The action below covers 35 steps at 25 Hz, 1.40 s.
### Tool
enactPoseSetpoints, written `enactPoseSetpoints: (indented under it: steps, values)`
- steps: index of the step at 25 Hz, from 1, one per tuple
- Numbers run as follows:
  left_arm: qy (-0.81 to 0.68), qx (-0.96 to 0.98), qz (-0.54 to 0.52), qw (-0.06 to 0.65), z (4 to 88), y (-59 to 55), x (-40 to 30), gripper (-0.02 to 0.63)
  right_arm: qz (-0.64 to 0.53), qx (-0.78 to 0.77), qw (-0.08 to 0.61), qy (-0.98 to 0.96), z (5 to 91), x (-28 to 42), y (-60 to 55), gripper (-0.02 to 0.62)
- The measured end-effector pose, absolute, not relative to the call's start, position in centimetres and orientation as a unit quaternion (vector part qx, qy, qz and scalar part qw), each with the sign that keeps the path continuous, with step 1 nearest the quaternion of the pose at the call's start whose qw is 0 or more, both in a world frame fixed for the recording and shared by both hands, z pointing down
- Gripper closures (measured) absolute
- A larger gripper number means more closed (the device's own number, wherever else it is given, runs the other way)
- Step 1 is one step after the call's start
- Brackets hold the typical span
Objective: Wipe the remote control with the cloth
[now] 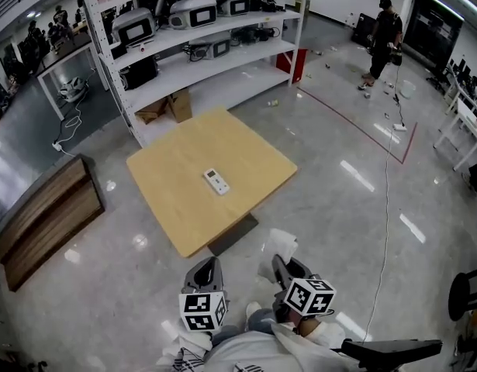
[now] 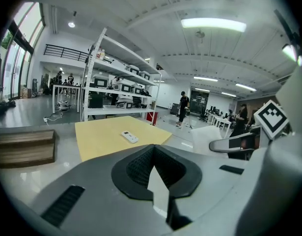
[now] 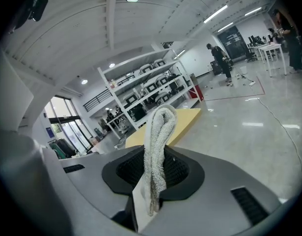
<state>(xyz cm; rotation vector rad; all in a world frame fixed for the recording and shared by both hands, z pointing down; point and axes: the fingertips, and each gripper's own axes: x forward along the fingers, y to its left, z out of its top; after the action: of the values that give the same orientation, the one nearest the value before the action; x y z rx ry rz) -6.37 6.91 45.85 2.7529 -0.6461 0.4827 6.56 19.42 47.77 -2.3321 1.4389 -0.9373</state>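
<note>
A white remote control [image 1: 216,181] lies face up near the middle of the square yellow-topped table [image 1: 176,208]. Both grippers are held off the table, in front of its near corner. My left gripper [image 1: 212,262] is shut with nothing between its jaws; in the left gripper view [image 2: 153,170] it points at the remote control [image 2: 129,137] on the table [image 2: 99,139]. My right gripper [image 1: 279,262] is shut on a white terry cloth [image 1: 283,242]. The cloth [image 3: 158,141] stands up folded out of the right gripper [image 3: 151,183], with the table [image 3: 186,119] behind it.
A white shelving unit [image 1: 203,49] with equipment stands behind the table, cardboard boxes [image 1: 170,105] under it. A wooden bench [image 1: 44,219] sits to the left. A person [image 1: 384,41] stands far right. A cable [image 1: 385,208] runs along the floor and a black stool [image 1: 464,291] is at right.
</note>
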Motion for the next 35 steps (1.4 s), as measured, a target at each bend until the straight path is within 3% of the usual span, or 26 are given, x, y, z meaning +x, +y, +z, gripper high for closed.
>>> enactPoseSetpoints:
  steps: [35]
  values:
    - [-0.289, 0.925, 0.178, 0.169, 47.9, -4.2, 9.0, 0.604, -0.358, -0.76, 0.085, 0.536, 49.5, 23.4, 6.5, 0.503]
